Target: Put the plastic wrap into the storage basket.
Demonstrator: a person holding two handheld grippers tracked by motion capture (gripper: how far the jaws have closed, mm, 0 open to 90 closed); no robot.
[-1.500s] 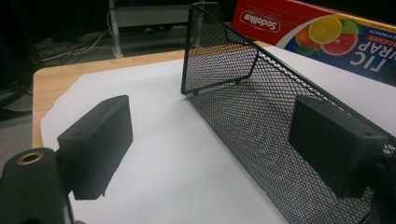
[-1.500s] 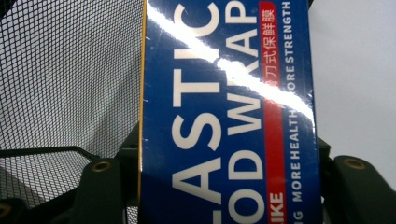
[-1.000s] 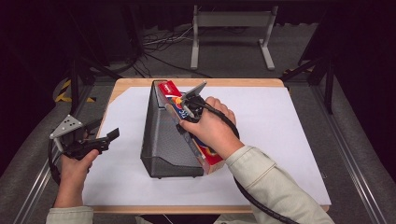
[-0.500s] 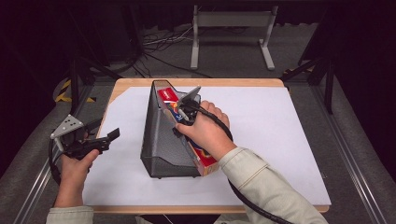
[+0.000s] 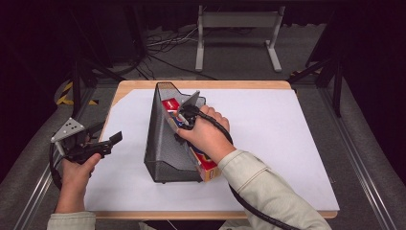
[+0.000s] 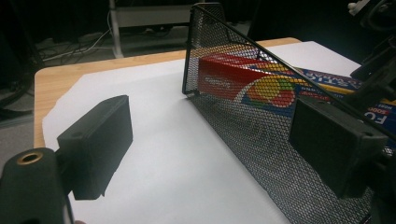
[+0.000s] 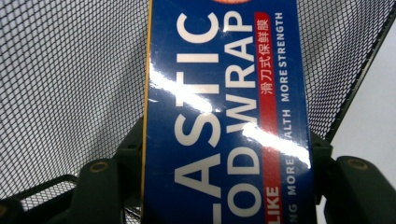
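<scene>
A long blue and red plastic wrap box [image 5: 207, 164] lies slanted inside a black mesh file holder [image 5: 163, 143] in the middle of the table. My right gripper [image 5: 184, 117] is shut on the box from above, its hand over the holder's open top. In the right gripper view the box [image 7: 224, 116] sits between the two jaws of the right gripper [image 7: 226, 149], with mesh [image 7: 70, 93] behind it. My left gripper [image 5: 107, 133] hovers to the left of the holder, open and holding nothing. In the left gripper view the left gripper [image 6: 215, 144] faces the holder's side wall [image 6: 261, 140].
A white sheet [image 5: 287, 134] covers most of the wooden table [image 5: 239, 85]. Beyond the far edge stand a metal frame [image 5: 237, 19] and loose cables [image 5: 163, 45] on the floor. Metal rails run along both sides of the table.
My right hand has sunk a little, bringing the box lower into the mesh holder. The left hand and its gripper have stayed where they were.
</scene>
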